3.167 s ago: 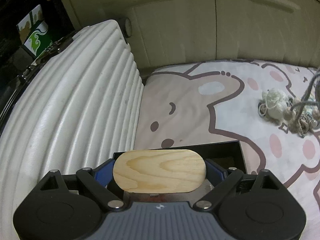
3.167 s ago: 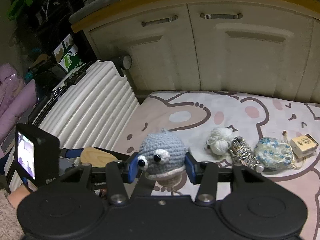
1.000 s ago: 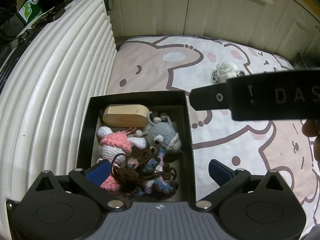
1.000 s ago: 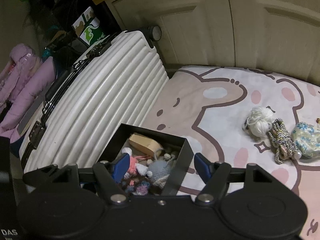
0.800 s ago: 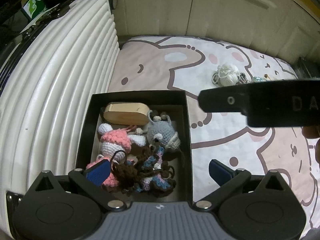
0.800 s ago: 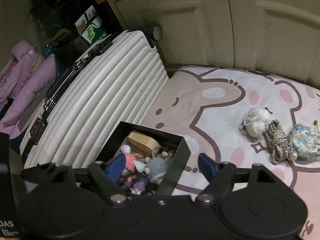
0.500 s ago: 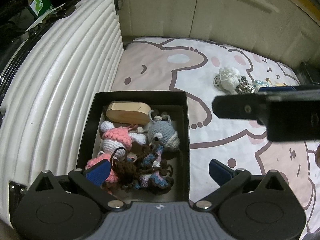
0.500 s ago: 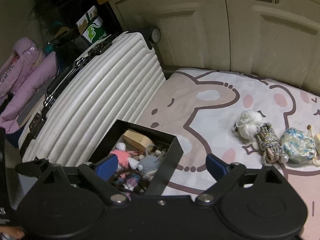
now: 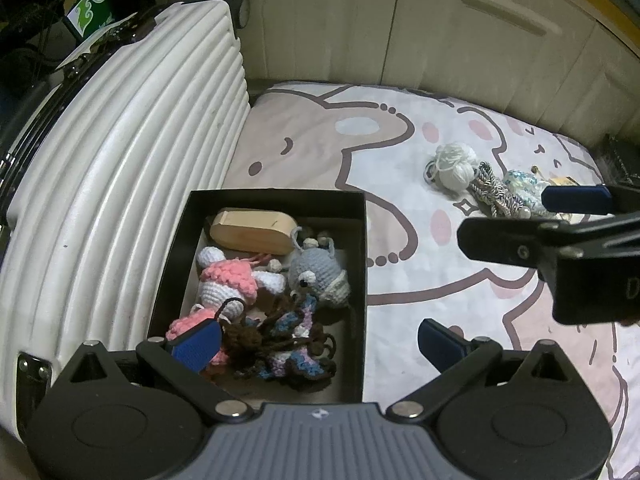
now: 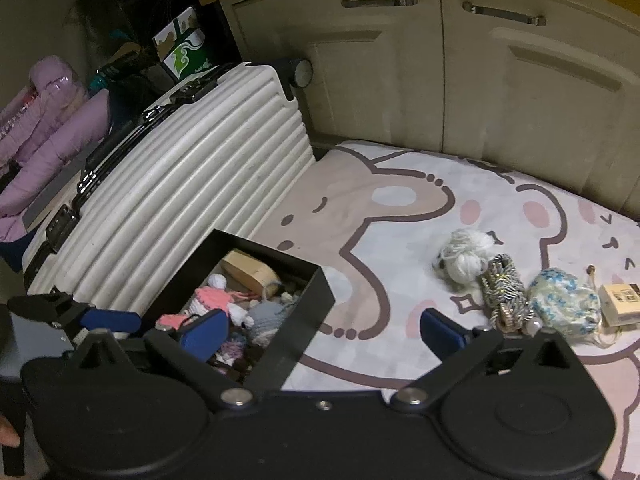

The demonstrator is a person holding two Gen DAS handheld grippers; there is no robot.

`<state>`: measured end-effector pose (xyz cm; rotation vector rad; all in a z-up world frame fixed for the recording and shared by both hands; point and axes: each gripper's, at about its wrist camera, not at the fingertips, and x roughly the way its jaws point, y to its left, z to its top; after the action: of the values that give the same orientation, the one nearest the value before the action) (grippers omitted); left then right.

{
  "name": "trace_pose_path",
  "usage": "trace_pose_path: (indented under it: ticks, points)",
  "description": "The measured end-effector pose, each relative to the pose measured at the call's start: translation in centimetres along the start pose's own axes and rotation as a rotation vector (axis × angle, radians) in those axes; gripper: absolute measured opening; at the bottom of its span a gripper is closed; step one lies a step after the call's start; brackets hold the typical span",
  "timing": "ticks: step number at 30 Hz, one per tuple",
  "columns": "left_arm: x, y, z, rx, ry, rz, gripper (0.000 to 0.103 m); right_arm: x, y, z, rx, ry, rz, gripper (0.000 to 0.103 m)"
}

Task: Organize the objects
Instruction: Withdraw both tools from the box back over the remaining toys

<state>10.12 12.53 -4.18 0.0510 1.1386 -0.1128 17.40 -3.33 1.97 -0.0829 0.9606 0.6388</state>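
Grey toy [image 9: 318, 274] is in black box [image 9: 362, 240]; your right gripper [image 10: 320, 330] is opening, empty; left gripper [image 9: 318, 340] wide, empty. Next: white yarn ball [image 10: 466, 256]

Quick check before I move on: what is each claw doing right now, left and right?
Left claw: open, holding nothing, above the black box.
Right claw: jaws opening, nothing between them, over the box's corner.

Dim, warm indoor light; strong fisheye bending, dark soft corners.
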Motion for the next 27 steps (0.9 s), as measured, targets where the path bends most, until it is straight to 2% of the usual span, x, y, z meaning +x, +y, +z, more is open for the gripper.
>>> trace_pose_path:
  ticks: [16, 27]
  points:
    - [0.5, -3.4, 1.3, -0.014, -0.022, -0.008, 0.103, -2.4, -5.3, -1.0, 0.048, -0.015, -0.091, 0.103]
    - [0.4, -7.2, 3.2, -0.007, -0.092, -0.002, 0.103, -5.2, -10.8, -2.8, 0.125, -0.041, -0.175, 0.103]
